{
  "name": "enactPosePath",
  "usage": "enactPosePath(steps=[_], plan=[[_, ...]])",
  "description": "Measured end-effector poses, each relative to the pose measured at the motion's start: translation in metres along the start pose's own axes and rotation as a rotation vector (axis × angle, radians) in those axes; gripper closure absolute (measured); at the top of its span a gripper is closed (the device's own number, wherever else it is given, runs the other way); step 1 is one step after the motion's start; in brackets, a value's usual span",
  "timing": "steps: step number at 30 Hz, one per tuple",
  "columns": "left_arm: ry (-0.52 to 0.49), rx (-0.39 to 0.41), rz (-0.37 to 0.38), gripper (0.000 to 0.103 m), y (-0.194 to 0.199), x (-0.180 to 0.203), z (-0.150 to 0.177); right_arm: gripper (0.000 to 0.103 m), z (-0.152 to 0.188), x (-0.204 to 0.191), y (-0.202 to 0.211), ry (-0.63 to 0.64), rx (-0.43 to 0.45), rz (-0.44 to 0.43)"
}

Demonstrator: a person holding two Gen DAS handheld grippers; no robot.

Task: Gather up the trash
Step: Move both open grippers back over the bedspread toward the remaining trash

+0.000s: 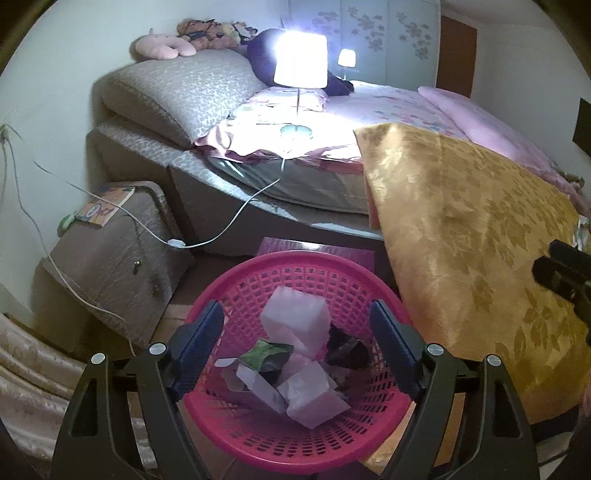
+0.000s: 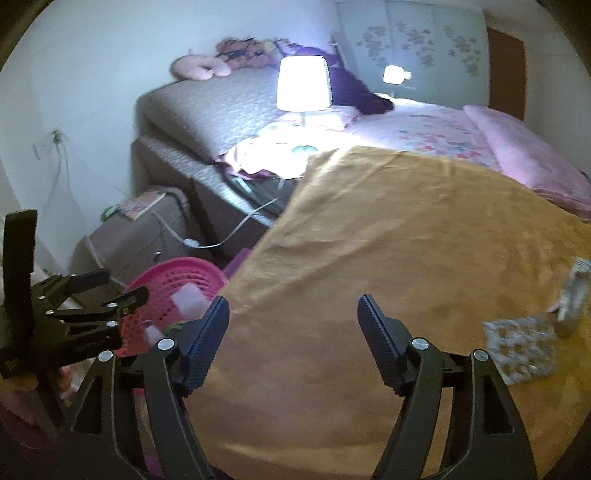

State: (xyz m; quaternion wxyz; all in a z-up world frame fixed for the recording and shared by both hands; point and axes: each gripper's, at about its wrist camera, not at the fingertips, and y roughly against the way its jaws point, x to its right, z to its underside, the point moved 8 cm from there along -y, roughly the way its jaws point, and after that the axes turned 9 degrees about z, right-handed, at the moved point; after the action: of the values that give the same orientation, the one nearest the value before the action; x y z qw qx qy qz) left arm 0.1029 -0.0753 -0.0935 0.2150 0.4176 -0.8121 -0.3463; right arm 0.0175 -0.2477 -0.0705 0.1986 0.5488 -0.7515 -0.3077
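Two hand-held grippers noted, both with jaws spread and nothing between the pads. Left hand-held gripper (image 1: 297, 325) poised over round pink plastic lattice basket (image 1: 258, 269) on the floor, crumpled white and green wrappers (image 1: 291, 365) inside. Right hand-held gripper (image 2: 293, 321) above mustard-gold leaf-patterned blanket (image 2: 406, 240) on the bed; grey-and-cream patterned packet (image 2: 521, 347) lying at 3 o'clock, well apart.

Location: home bedroom. Indicators: bed (image 1: 388, 107) with pink floral bedding, padded headboard (image 1: 177, 92) carrying plush toys (image 1: 207, 35), 1 lit lamp (image 1: 300, 61), bedside cabinet (image 1: 118, 247), floral wardrobe (image 1: 369, 33).
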Motion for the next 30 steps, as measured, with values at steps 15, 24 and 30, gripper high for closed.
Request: enactPosePath(steps=[15,24,30], plan=[[-0.05,-0.007,0.037,0.023,-0.003,0.026,0.004,0.03,0.033,0.111,0.019,-0.146,-0.009,0.218],[-0.079,-0.001,0.088,0.023,-0.002,0.046,0.004,0.03,0.071,0.193,0.034,-0.248,-0.041,0.398],[-0.136,-0.013,0.121,0.023,-0.006,0.073,0.003,0.029,0.091,0.225,0.035,-0.279,-0.063,0.473]])
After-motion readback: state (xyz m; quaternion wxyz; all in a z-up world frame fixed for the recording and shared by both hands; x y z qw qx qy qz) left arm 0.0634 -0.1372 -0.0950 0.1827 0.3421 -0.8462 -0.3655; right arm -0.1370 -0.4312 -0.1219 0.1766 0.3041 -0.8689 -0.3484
